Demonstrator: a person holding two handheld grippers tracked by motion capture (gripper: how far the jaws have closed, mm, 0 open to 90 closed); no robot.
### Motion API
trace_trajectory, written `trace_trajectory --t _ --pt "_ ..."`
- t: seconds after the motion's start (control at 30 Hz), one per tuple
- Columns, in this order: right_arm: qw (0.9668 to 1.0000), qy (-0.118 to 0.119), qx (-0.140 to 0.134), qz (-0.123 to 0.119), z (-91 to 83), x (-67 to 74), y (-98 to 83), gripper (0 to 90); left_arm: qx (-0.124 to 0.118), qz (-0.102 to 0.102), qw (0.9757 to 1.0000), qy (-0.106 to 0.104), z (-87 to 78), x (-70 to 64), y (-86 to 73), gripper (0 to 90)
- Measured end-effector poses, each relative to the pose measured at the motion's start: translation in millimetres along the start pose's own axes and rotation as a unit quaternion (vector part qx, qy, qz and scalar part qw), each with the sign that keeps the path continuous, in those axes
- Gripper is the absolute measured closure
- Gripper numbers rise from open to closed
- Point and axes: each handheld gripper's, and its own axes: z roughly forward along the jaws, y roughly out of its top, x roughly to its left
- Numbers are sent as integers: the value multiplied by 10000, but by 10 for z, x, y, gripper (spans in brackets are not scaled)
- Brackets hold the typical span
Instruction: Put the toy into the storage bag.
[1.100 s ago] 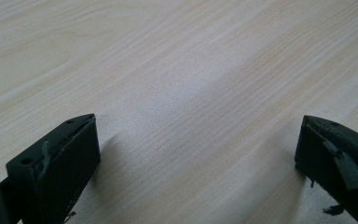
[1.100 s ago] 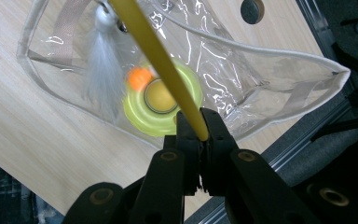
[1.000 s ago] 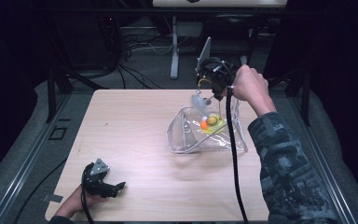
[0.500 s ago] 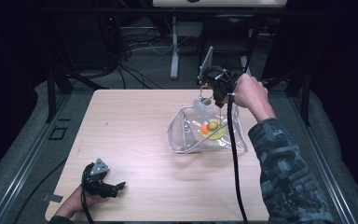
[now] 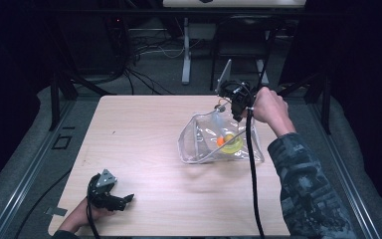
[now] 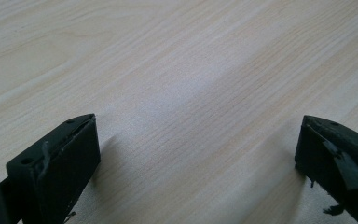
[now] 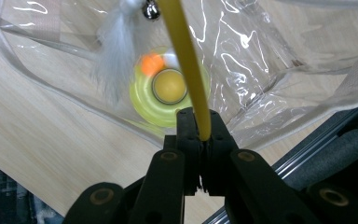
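My right gripper [image 5: 236, 107] hangs over the far right of the table, shut on a thin yellow wand [image 7: 186, 60]. A white feather [image 7: 114, 56] and a small bell [image 7: 151, 9] dangle from the wand's far end, inside the mouth of a clear plastic bag [image 5: 199, 139]. In the bag lie a yellow-green disc toy [image 7: 149, 105] with a ball at its centre and a small orange ball [image 7: 151, 64]. At the table's front left corner my left gripper [image 5: 122, 200] rests open, with bare wood between its jaws [image 6: 198, 154].
The light wooden table [image 5: 139, 129] spreads wide between the two grippers. A black cable [image 5: 251, 169] trails from the right gripper across the bag toward the front edge. Dark floor, cables and stand legs lie beyond the far edge.
My right gripper has come slightly nearer and lower over the bag with the wand in it. The left gripper has not moved.
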Motion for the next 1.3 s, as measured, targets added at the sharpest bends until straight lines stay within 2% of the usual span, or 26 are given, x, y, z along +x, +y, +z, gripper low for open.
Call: trace_trajectory --t 0.63,0.83,0.9,1.1,1.13,1.2,1.3 --pt "9999 -84 87 97 300 -30 -99 872 3 18 10000 -3 -1 2 1 0" --pt "9996 -132 222 124 398 -42 -83 871 1 10 10000 0 0 1 0 0" --pt "9992 -173 350 104 428 -43 -74 871 0 2 10000 -1 0 0 0 0" --pt "9991 -177 373 137 464 -40 -65 869 4 26 10000 -2 -1 3 1 0" --pt "9990 -182 383 149 460 -35 -66 863 1 17 10000 -1 0 2 0 0" --pt "9990 -230 349 183 426 -30 -69 785 -1 -1 10000 0 0 0 0 0" --pt "9994 -178 139 246 327 -29 -88 697 3 19 10000 -3 -1 2 1 0"
